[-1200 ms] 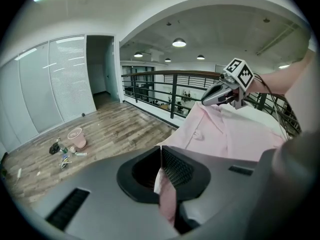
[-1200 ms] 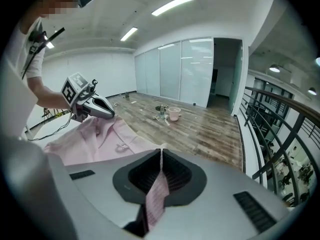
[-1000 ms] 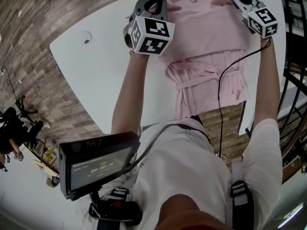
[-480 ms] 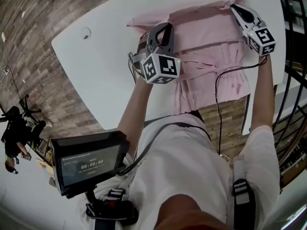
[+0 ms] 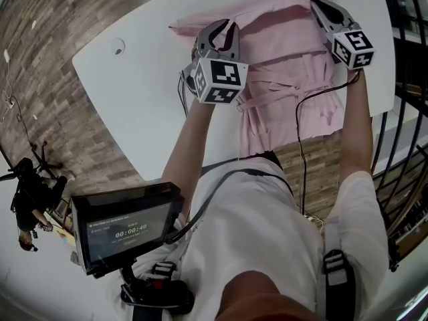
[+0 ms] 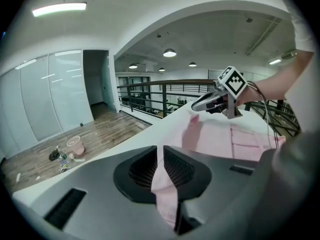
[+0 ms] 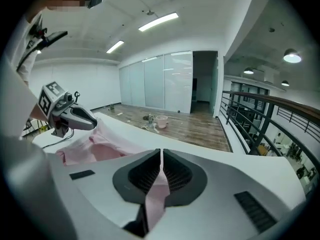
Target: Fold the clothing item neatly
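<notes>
Wears a screen [image 5: 127, 229] at the chest, closest of all, short of the table's [image 5: 134, 79] near edge. Stands at that near edge with both arms stretched out over the tabletop.

Lets the hem of the pink garment [image 5: 287, 52] hang over the table's near edge, with the rest spread across the table's right half and a belt [image 5: 281, 89] tied across the waist.

Holds the left gripper [image 5: 219, 27] over the garment's left side, toward the table's middle, clenched on a strip of the pink cloth. Has just been easing those jaws a little apart, with the cloth pinched between the pads all the same.

Holds the right gripper [image 5: 315, 4] a bit farther out, near the table's far right corner, clamped tight on a second strip of the same cloth.

Stretches the garment's top edge between the 2 grippers, as a raised fold running along toward the table's far edge, with 1 sleeve end lying flat on the table just left of the left gripper.

Beyond the table's left edge, a wood floor [image 5: 40, 59]; beyond its right edge, a black railing [image 5: 408, 79].
</notes>
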A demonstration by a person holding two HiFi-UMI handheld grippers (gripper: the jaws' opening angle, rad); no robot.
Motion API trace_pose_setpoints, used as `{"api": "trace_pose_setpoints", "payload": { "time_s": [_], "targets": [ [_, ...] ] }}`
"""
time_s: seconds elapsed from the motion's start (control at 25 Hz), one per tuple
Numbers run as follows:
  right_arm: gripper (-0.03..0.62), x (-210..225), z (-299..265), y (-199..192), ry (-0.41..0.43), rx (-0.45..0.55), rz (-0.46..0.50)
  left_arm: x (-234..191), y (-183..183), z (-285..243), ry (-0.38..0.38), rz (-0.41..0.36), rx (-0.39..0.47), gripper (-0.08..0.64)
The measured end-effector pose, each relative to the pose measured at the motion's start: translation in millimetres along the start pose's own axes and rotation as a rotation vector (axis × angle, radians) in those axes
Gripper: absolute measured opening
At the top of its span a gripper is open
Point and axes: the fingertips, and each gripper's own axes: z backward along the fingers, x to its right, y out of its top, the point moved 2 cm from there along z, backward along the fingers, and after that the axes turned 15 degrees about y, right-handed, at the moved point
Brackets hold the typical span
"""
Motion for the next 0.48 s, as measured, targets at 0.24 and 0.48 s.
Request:
{"api": "trace_pose_setpoints", "payload": {
  "time_s": [0.24,0.48],
  "targets": [
    [0.018,-23.6,-32.4,-41.1,0.088,-0.227,0.039,7.9,-24.7,-34.5,-0.072,0.001,-0.156,0.029],
    [0.018,-21.6,-40.3,-53.1,0.039,-0.295,0.127,-11.3,-35.2,-58.1,-0.042,-0.014,-0.196,0.029]
  ]
}}
